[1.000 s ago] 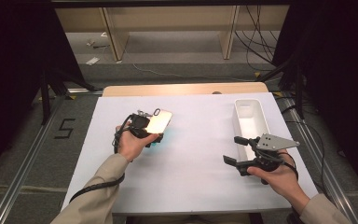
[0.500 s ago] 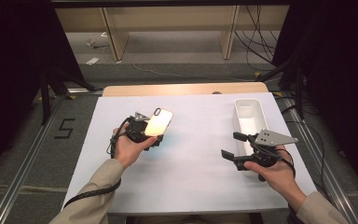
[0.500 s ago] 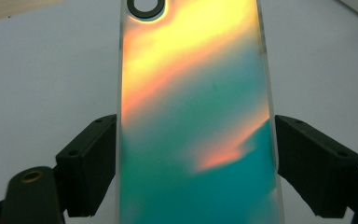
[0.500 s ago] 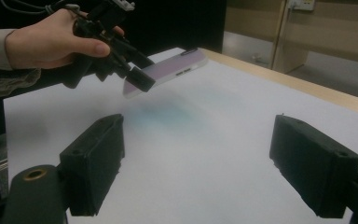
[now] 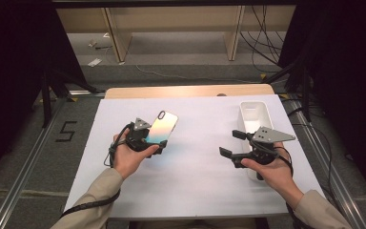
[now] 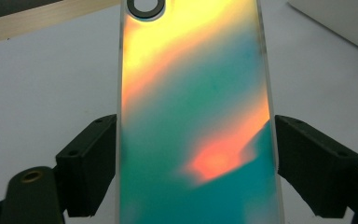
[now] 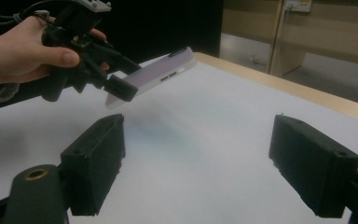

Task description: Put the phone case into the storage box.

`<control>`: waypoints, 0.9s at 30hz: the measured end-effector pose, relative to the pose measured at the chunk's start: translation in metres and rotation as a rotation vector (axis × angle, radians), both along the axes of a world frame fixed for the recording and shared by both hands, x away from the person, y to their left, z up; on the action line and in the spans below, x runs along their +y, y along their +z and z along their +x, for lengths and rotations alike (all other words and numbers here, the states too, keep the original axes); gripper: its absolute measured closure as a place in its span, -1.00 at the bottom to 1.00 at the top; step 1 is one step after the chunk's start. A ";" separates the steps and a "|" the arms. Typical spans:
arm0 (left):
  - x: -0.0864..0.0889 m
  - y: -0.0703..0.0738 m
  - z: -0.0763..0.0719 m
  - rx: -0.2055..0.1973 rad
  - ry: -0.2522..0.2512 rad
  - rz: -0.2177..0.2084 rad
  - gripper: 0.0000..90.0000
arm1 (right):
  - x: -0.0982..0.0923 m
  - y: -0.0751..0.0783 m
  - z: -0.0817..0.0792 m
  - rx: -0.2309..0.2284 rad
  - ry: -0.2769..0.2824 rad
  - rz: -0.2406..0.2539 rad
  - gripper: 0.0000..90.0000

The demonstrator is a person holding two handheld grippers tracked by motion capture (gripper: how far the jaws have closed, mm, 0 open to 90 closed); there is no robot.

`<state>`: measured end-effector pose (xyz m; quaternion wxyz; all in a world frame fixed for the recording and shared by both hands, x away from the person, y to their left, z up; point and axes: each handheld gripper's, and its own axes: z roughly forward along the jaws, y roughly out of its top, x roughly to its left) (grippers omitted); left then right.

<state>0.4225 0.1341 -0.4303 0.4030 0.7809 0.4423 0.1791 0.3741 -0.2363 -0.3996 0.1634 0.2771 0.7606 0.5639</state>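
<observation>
A phone (image 5: 162, 126) in an iridescent yellow-to-teal case is held off the white table. My left gripper (image 5: 151, 141) is shut on its lower end. In the left gripper view the phone (image 6: 196, 116) fills the gap, and both black pads press on its long edges around my left gripper (image 6: 196, 172). The round camera ring sits at the phone's far end. My right gripper (image 5: 232, 143) hovers over the table's right half, open with nothing between its jaws. From my right gripper (image 7: 200, 163), the phone (image 7: 161, 72) slants upward out of the left gripper (image 7: 116, 88).
A white oblong tray (image 5: 255, 112) stands at the back right, just beyond the right hand. The white table sheet (image 5: 195, 186) ends in a wooden strip (image 5: 186, 90) at the far side. Dark floor, cables and metal rails surround the table.
The left hand has shifted slightly with the phone still in its jaws. The right gripper has stayed about where it was, open.
</observation>
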 end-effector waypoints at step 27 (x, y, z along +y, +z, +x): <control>-0.020 0.005 -0.029 -0.063 -0.094 -0.010 -0.62 | 0.036 0.006 0.031 0.001 -0.012 0.007 -0.56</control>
